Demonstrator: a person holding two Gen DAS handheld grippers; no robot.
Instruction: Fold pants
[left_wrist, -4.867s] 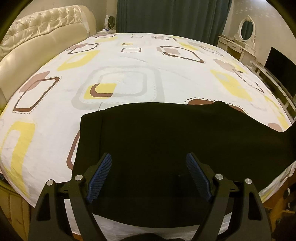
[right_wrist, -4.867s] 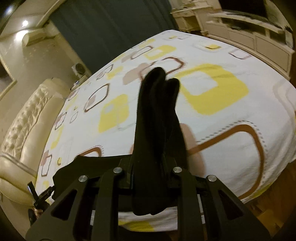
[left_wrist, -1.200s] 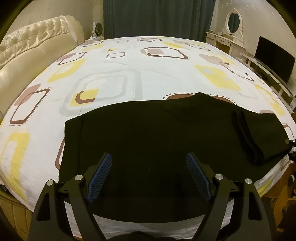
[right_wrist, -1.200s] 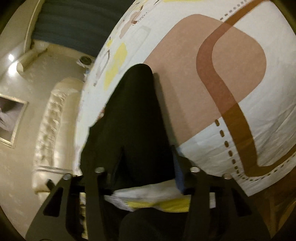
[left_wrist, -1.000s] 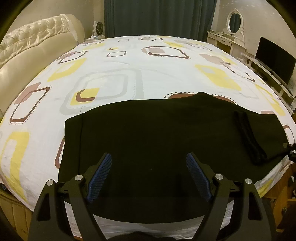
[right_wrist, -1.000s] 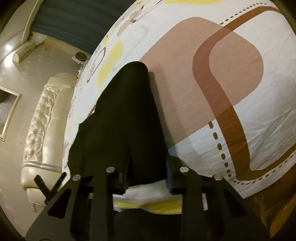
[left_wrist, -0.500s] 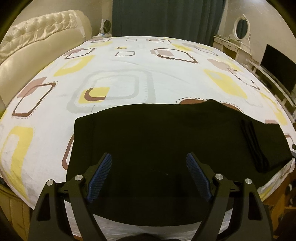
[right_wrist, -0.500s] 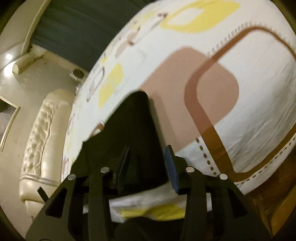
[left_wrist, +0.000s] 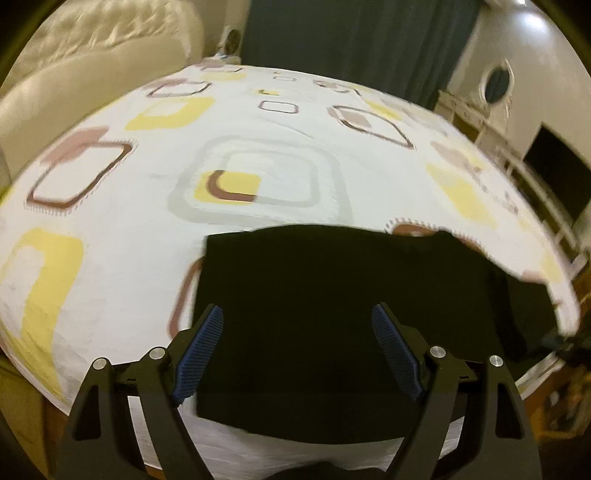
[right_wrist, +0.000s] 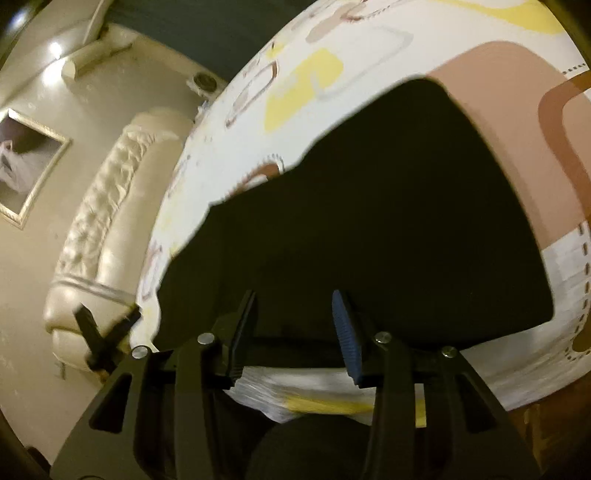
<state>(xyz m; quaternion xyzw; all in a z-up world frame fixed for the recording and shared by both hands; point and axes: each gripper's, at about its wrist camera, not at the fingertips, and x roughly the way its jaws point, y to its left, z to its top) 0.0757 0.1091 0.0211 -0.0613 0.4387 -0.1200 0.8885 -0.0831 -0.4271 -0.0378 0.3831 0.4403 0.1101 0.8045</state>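
Note:
Black pants (left_wrist: 332, 295) lie flat on the bed near its front edge, with the leg ends laid back over the right part. My left gripper (left_wrist: 297, 314) hovers over their left half, open wide, with nothing between its blue pads (left_wrist: 201, 350). In the right wrist view the same pants (right_wrist: 369, 221) spread out ahead. My right gripper (right_wrist: 294, 301) hangs over their near edge. Its jaws are opening, and the pads (right_wrist: 345, 332) press on no cloth. The left gripper (right_wrist: 101, 339) shows as a dark shape at the bed's left edge.
The bed sheet (left_wrist: 147, 221) is white with yellow and brown squares. A cream tufted headboard (left_wrist: 74, 66) stands at the left and a dark curtain (left_wrist: 351, 37) behind. A dresser with an oval mirror (left_wrist: 498, 81) and a dark screen (left_wrist: 554, 177) are at the right.
My right gripper has let go of the pants' leg end, opened and drawn back from it. My left gripper has shifted left, so the pants sit further right in its view.

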